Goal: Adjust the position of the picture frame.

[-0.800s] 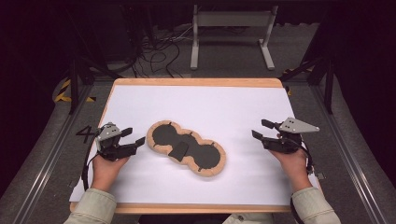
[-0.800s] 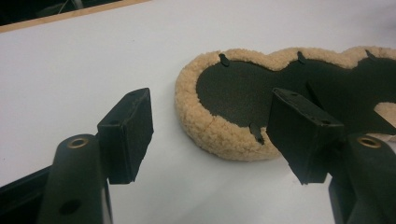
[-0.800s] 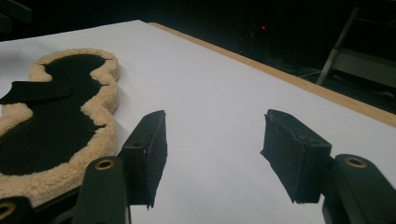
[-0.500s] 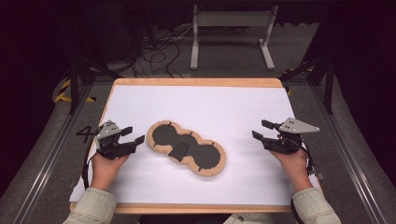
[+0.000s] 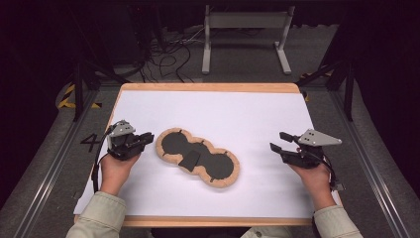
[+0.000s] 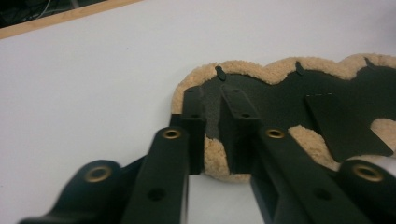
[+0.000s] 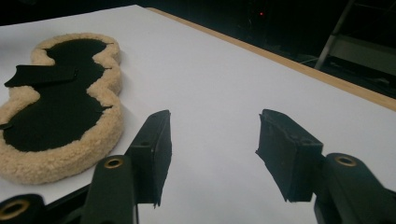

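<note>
Fleece-edged pad [image 5: 198, 157], black on its upper face with a tan woolly rim and a small black flap near its middle, lay flat on the white table sheet [image 5: 237, 114], slightly left of centre, long axis running from upper left to lower right.

Left gripper [image 6: 212, 128]: jaws set a narrow gap apart, straddling the pad's near woolly rim at its left lobe. Rim sat between the jaws; could not tell whether they pinched it or merely stood to either side. In the high view this gripper [image 5: 143, 140] was at the pad's left end, held in the left hand [image 5: 116, 166].

Right gripper [image 7: 212, 149]: jaws spread wide, nothing between them, poised above bare white sheet with the pad off to their left. In the high view it [image 5: 278, 142] stood well apart from the pad's right end, held in the right hand [image 5: 314, 176].

Wooden table edge [image 5: 208, 87] framed the sheet.
</note>
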`<state>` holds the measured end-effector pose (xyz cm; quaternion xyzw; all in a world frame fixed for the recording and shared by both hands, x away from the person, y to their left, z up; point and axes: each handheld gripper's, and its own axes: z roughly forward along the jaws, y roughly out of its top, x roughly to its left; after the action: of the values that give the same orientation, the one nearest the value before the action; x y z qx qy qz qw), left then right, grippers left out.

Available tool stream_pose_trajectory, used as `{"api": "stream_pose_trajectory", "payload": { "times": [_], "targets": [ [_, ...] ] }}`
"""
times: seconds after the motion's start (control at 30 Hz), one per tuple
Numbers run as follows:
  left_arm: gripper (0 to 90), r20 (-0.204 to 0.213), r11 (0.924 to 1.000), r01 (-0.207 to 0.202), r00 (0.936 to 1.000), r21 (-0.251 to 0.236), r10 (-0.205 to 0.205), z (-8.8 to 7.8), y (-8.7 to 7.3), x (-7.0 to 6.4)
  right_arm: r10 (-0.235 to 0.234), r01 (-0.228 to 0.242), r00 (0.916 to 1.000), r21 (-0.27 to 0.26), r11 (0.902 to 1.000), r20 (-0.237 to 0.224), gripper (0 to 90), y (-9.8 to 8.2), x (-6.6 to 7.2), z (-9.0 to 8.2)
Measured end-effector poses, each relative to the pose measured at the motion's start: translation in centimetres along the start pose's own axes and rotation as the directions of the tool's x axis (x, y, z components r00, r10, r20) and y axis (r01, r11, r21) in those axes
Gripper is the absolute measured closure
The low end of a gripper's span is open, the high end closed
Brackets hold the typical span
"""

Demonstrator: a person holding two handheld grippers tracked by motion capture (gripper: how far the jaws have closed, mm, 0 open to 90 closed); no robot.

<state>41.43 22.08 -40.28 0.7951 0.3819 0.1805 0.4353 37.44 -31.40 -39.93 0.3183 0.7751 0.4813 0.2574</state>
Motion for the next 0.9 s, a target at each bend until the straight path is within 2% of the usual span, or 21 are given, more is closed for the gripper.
{"api": "stream_pose_trajectory", "payload": {
  "times": [0.07,0.13,0.17,0.23,0.33,0.4,0.43,0.53,0.77,0.83,0.9],
  "targets": [
    [89.4,-0.001,1.0000,-0.001,1.0000,0.009,0.001,0.4,0.4,0.0,0.000,0.000,1.0000,0.010,0.9999,0.004,46.9,-0.1,0.1,-0.3],
    [89.9,-0.002,1.0000,-0.001,1.0000,0.008,0.001,0.7,0.5,0.1,-0.004,0.004,1.0000,0.014,0.9999,0.006,48.3,-0.2,0.2,-0.7],
    [89.9,-0.008,0.9995,0.008,0.9999,0.031,-0.007,1.2,0.9,0.3,0.000,0.000,1.0000,0.015,0.9999,0.005,49.2,-0.3,0.3,-0.8],
    [90.0,-0.014,0.9992,0.011,0.9998,0.038,-0.010,1.5,1.1,0.4,0.002,-0.002,1.0000,0.020,0.9998,0.007,50.5,-0.3,0.4,-1.1],
    [90.0,-0.021,0.9964,0.056,0.9983,0.064,-0.055,2.4,1.6,1.1,0.000,0.000,1.0000,0.024,0.9997,0.004,51.2,-0.4,0.7,-1.4],
    [90.0,-0.029,0.9913,0.087,0.9960,0.099,-0.084,3.4,1.8,1.8,-0.009,0.009,1.0000,0.032,0.9994,0.000,51.7,-0.5,1.0,-1.5],
    [90.0,-0.029,0.9913,0.087,0.9960,0.099,-0.084,3.4,1.8,1.8,-0.010,0.010,0.9999,0.033,0.9994,-0.001,51.7,-0.5,1.1,-1.6],
    [90.0,-0.026,0.9799,0.137,0.9905,0.145,-0.135,4.9,1.6,2.7,-0.010,0.010,0.9999,0.038,0.9992,-0.005,51.9,-0.5,1.3,-1.7],
    [90.0,-0.027,0.9573,0.162,0.9867,0.239,-0.161,7.3,1.1,3.8,-0.013,0.014,0.9999,0.048,0.9988,-0.010,52.1,-0.7,1.8,-2.0],
    [90.0,-0.026,0.9550,0.163,0.9864,0.248,-0.162,7.5,1.0,4.0,-0.016,0.016,0.9998,0.050,0.9986,-0.010,51.9,-0.7,1.8,-2.1],
    [89.2,-0.012,0.9451,0.179,0.9831,0.274,-0.183,8.0,0.8,4.3,-0.008,0.009,0.9999,0.047,0.9988,-0.012,51.6,-0.7,2.0,-2.2]
  ]
}}
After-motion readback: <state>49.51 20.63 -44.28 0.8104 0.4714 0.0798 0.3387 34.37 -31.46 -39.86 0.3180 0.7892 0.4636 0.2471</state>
